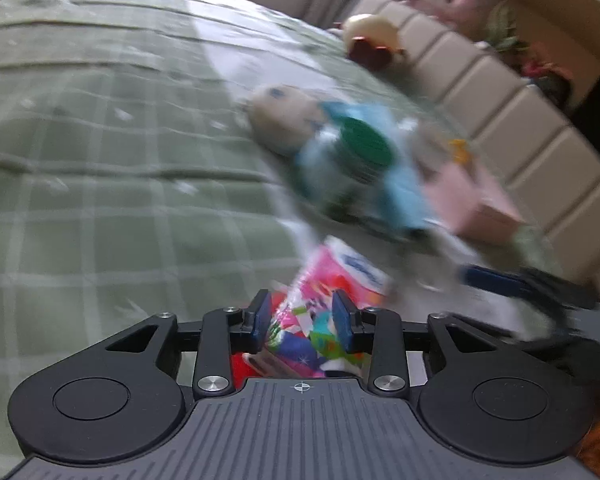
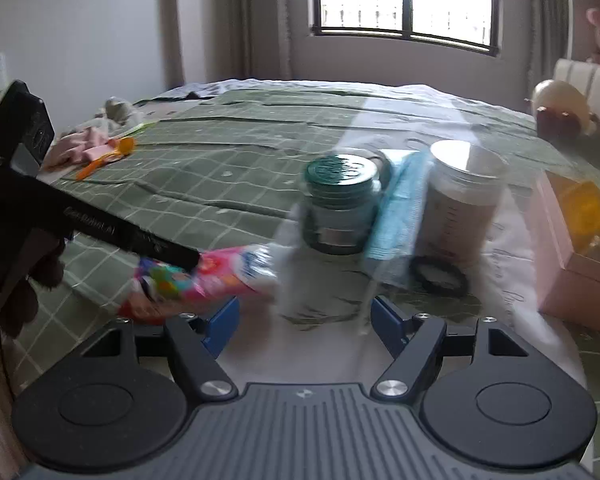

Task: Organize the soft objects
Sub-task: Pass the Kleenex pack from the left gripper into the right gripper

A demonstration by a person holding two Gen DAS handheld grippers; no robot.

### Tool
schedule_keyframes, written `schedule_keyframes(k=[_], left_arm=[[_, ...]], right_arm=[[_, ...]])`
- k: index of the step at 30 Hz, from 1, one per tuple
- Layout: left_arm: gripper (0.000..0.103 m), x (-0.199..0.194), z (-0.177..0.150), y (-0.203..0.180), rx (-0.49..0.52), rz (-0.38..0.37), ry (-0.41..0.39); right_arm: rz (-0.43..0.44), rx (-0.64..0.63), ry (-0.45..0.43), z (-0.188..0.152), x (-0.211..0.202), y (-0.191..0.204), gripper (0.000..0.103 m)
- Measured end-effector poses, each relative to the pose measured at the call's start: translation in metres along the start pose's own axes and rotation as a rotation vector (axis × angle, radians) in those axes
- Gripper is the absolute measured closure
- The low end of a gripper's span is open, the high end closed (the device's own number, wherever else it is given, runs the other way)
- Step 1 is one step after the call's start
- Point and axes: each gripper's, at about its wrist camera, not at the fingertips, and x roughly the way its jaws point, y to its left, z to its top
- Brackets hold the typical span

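Left gripper (image 1: 302,322): jaws partly closed, pads pressed on a pink printed soft pack (image 1: 320,304), lifted over the green checked bedspread (image 1: 100,160). Right gripper (image 2: 304,326): jaws wide, nothing held; the pack (image 2: 204,276) sits just above its left finger. Green-lidded jar (image 2: 340,204) lies ahead.

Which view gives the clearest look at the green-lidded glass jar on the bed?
The right wrist view: the green-lidded glass jar stands central, with lid and glass body visible, slightly blurred. The left wrist view shows the jar heavily smeared, mostly just the lid.
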Motion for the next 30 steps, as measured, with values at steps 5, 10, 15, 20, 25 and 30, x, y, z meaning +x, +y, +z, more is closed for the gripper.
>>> schedule_keyframes(k=[5, 10, 15, 20, 25, 30], left_arm=[[0.065, -0.029, -0.004, -0.008, -0.002, 0.062, -0.125], [0.065, -0.048, -0.005, 0.002, -0.019, 0.155, -0.205], [0.065, -0.04, -0.009, -0.014, 0.136, 0.235, -0.174], [0.065, -0.029, -0.011, -0.012, 0.159, 0.25, -0.155], [0.065, -0.016, -0.009, 0.005, 0.066, 0.226, -0.151], [0.064, 0.003, -0.025, -0.016, 0.12, 0.108, -0.036]], right_arm=[[0.12, 0.089, 0.077, 0.01, 0.008, 0.002, 0.029], [0.148, 0.257, 0.199, 0.023, 0.044, 0.004, 0.029], [0.07, 0.215, 0.262, 0.021, 0.071, 0.013, 0.03], [0.003, 0.136, 0.182, 0.01, 0.04, -0.007, 0.047], [-0.12, 0.129, 0.142, -0.002, 0.015, -0.047, 0.047], [-0.176, 0.207, 0.135, -0.017, 0.012, -0.081, 0.036]])
